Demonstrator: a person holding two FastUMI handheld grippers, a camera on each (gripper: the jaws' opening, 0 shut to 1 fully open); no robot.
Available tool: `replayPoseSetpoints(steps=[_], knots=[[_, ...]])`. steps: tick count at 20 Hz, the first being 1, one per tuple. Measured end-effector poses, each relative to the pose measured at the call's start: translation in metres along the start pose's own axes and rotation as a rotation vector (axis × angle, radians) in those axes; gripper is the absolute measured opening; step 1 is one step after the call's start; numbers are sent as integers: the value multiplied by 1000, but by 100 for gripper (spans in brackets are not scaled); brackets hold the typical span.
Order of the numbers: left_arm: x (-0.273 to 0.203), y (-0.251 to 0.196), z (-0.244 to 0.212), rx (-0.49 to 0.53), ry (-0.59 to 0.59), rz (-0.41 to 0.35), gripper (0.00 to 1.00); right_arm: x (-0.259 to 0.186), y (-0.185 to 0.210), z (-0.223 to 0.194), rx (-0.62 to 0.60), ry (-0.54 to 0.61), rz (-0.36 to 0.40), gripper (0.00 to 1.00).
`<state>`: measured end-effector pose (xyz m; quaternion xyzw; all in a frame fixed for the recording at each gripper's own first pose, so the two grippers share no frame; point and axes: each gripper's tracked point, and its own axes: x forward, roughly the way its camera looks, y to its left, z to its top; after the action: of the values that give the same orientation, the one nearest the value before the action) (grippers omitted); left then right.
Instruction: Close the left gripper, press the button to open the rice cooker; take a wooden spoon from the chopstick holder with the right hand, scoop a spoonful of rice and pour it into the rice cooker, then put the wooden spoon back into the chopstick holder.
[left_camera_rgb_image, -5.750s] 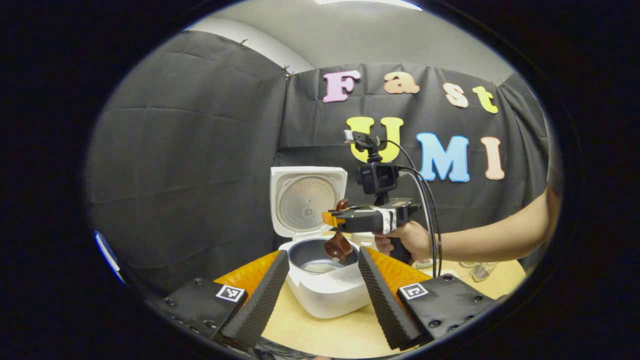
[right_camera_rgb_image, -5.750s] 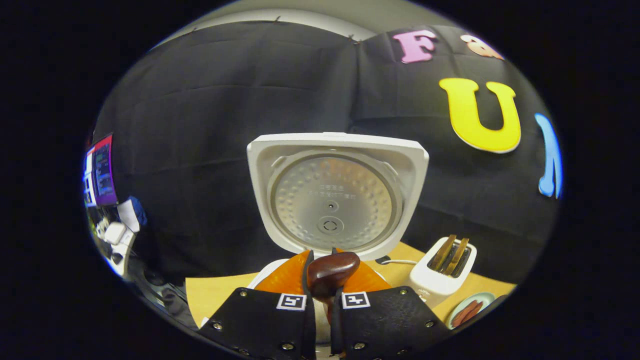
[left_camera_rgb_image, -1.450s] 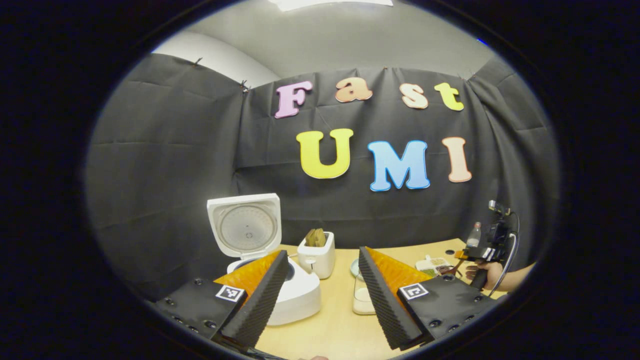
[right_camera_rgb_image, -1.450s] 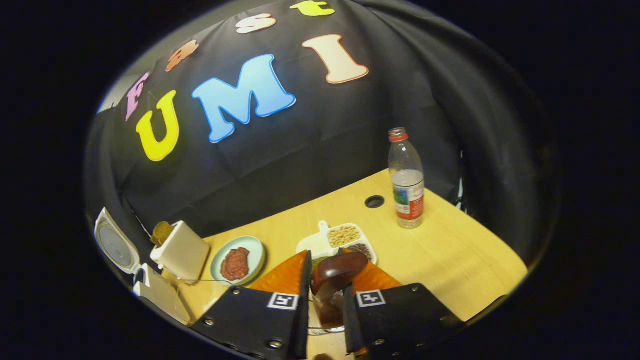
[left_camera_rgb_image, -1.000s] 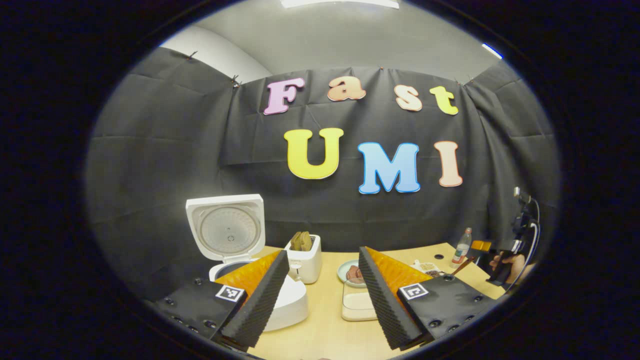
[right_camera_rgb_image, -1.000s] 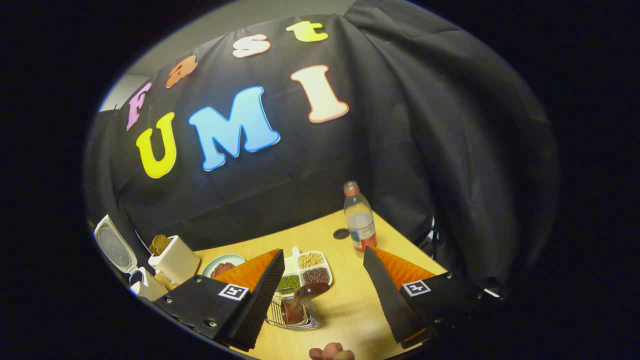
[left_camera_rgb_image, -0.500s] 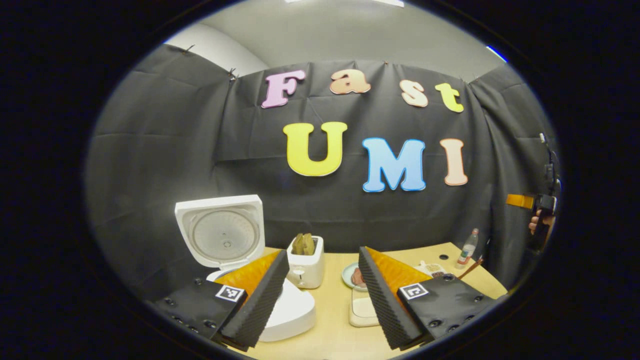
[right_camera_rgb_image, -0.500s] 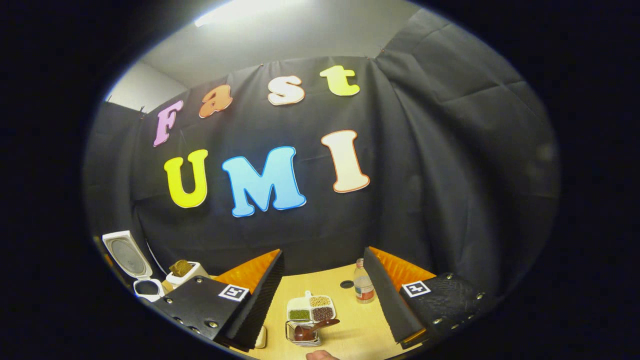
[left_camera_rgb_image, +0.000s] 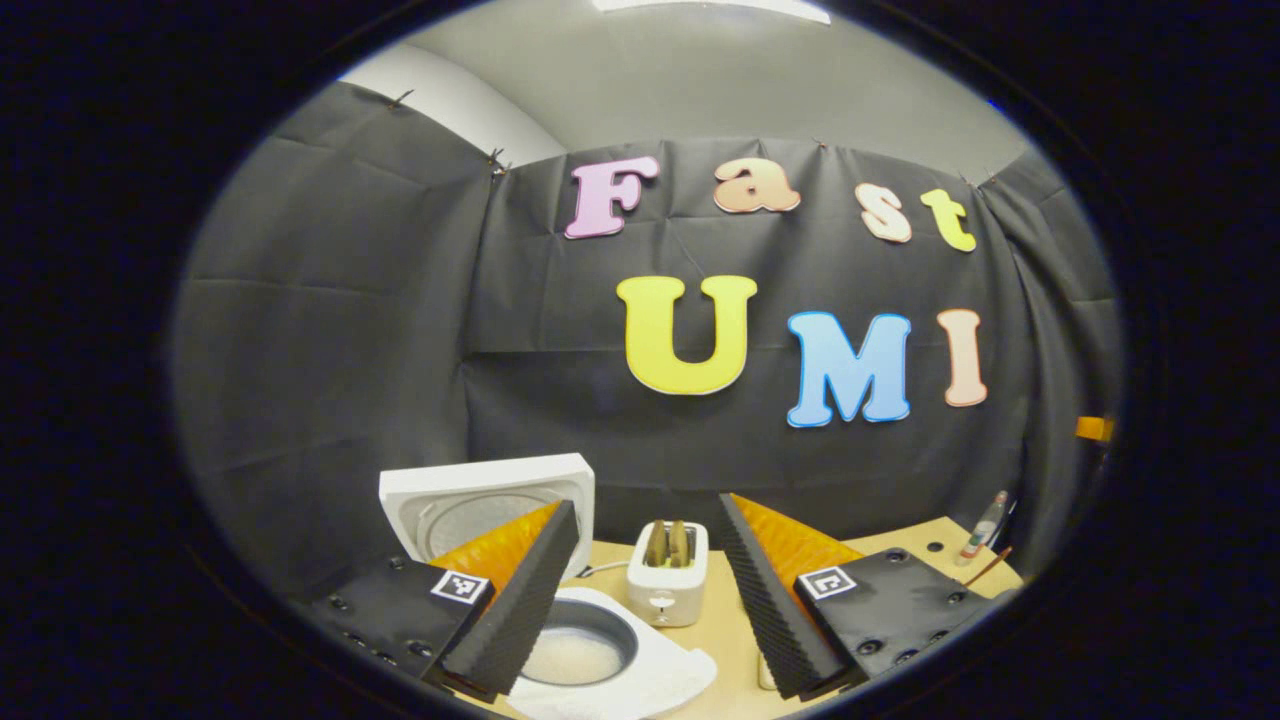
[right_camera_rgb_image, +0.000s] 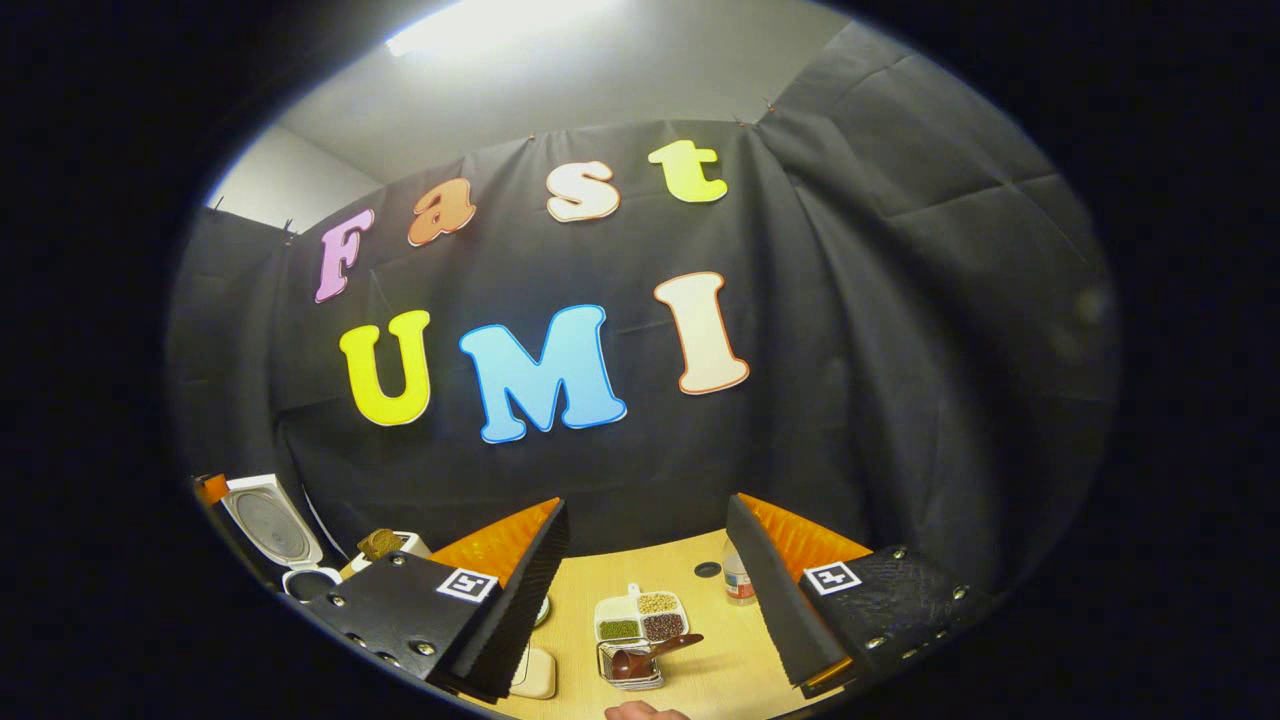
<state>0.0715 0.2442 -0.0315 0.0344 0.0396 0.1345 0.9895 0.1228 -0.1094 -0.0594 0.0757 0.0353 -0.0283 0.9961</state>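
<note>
In the left gripper view the left gripper (left_camera_rgb_image: 648, 590) sits at the bottom centre of the frame, level and pointed toward the booth's back wall, its two fingers spread wide with nothing between them. Below and just left of its left finger stands the rice cooker (left_camera_rgb_image: 610, 665), lid raised upright behind it at lower left, the inner pot holding a pale layer of rice. A white toaster (left_camera_rgb_image: 666, 578) with slices in its slots stands on the wooden table (left_camera_rgb_image: 725, 650) in the gap between the fingers, farther back. At the far right edge of this frame a small bottle (left_camera_rgb_image: 983, 512) stands on the table. In the right gripper view the right gripper (right_camera_rgb_image: 648, 590) is held high above the table and tilted downward, its fingers likewise wide apart and gripping nothing. Beneath that gap, at bottom centre, the wooden spoon (right_camera_rgb_image: 650, 656) lies slanted in the wire chopstick holder (right_camera_rgb_image: 628, 668), bowl down in the holder and handle sticking out to the right. Just behind the holder is a divided dish (right_camera_rgb_image: 640, 616) of beans and grains. A fingertip (right_camera_rgb_image: 640, 712) shows at the very bottom edge of this frame. The rice cooker appears small at lower left here, lid open.
</note>
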Motion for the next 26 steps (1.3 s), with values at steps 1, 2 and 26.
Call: replayPoseSetpoints(steps=[1,2,26], knots=[[9,10,8,5,-14,9,97,-3,-5,0,13,2,-16,96],[20,19,19,12,-28,14,97,-4,-8,-1,22,5,-27,95],[161,168,-40,-40,120,294,96,15,50,-21,-70,87,67,96]])
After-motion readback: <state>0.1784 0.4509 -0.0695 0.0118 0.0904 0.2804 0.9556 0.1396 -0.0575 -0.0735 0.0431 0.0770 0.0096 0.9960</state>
